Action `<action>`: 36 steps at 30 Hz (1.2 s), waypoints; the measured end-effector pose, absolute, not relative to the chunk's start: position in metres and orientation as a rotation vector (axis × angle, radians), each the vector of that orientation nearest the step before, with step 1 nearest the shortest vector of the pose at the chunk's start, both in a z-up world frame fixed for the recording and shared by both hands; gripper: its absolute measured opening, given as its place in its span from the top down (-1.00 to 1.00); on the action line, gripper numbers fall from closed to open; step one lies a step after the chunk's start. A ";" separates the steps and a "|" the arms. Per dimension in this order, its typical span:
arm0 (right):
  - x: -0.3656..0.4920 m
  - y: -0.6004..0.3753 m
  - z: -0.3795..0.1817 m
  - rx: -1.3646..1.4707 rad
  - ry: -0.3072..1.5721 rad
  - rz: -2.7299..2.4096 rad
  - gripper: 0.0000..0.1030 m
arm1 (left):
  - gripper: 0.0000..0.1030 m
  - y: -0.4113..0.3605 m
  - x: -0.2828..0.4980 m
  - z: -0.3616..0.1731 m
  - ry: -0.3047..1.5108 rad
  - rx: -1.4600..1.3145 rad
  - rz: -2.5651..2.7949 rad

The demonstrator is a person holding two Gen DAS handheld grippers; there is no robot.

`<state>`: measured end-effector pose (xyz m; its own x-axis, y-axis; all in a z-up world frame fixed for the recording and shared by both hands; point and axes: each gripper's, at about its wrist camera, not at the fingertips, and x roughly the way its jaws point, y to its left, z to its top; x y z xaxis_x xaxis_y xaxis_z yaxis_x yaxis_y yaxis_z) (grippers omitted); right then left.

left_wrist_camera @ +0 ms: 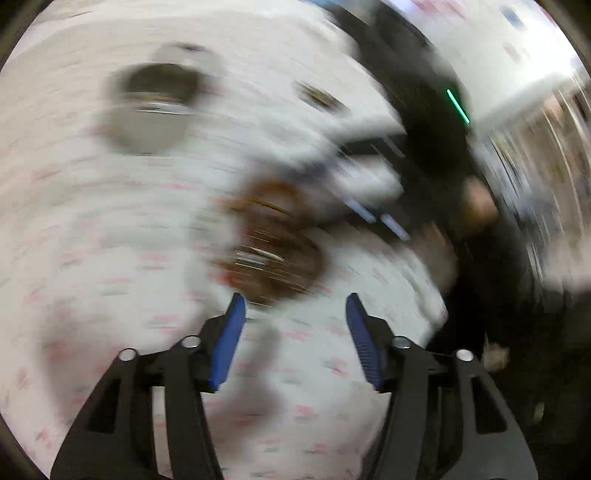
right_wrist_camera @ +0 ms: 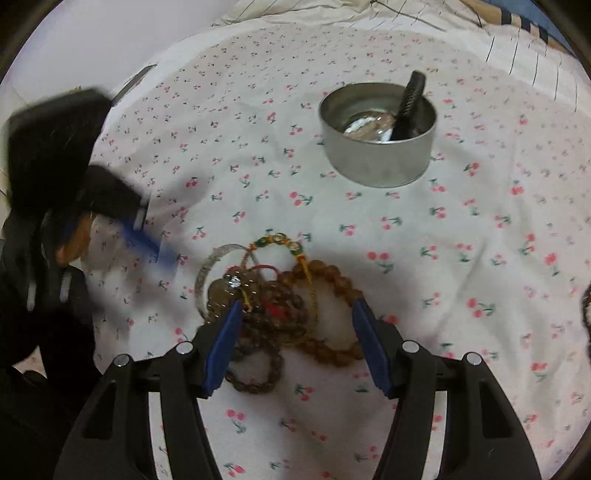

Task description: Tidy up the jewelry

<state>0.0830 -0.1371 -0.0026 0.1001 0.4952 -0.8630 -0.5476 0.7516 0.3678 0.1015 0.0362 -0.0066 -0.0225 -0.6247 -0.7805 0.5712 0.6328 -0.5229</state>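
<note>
A tangled pile of bracelets and bead strings [right_wrist_camera: 273, 299] lies on the cherry-print cloth [right_wrist_camera: 443, 240]: brown beads, a silver bangle [right_wrist_camera: 207, 273], a green and gold bracelet [right_wrist_camera: 280, 240]. My right gripper [right_wrist_camera: 295, 314] is open, its blue pads on either side of the pile's near part. A round metal tin [right_wrist_camera: 376, 136] stands beyond, with a dark bracelet [right_wrist_camera: 410, 103] leaning inside. The left wrist view is blurred; my left gripper [left_wrist_camera: 295, 306] is open, just short of the brown pile [left_wrist_camera: 269, 251]. The tin [left_wrist_camera: 151, 110] shows at upper left. The left gripper [right_wrist_camera: 147, 240] appears blurred at the right view's left.
A striped pillow or bedding [right_wrist_camera: 369, 14] lies behind the cloth. A dark beaded item [right_wrist_camera: 585, 314] sits at the right edge. The right gripper [left_wrist_camera: 388, 184] shows as a dark blur in the left wrist view.
</note>
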 end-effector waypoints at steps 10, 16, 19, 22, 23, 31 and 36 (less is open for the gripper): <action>0.098 -0.148 -0.026 0.177 1.325 0.781 -0.11 | -0.16 0.035 0.126 -0.040 1.333 -0.080 -0.728; 0.106 -0.149 -0.037 0.223 1.338 0.736 0.30 | -0.09 0.018 0.116 -0.047 1.281 0.013 -0.683; 0.106 -0.152 -0.036 0.212 1.335 0.718 0.68 | 0.75 0.008 0.109 -0.046 1.268 0.106 -0.704; 0.103 -0.148 -0.032 0.178 1.324 0.731 0.79 | 0.81 0.009 0.105 -0.045 1.260 0.142 -0.714; 0.102 -0.147 -0.030 0.174 1.317 0.737 0.80 | 0.83 0.012 0.105 -0.042 1.258 0.128 -0.724; 0.098 -0.165 0.008 0.252 1.194 0.762 0.86 | 0.83 0.041 0.103 0.007 1.138 0.058 -0.716; 0.093 -0.161 0.014 0.248 1.203 0.784 0.85 | 0.81 0.056 0.099 0.029 1.093 0.038 -0.708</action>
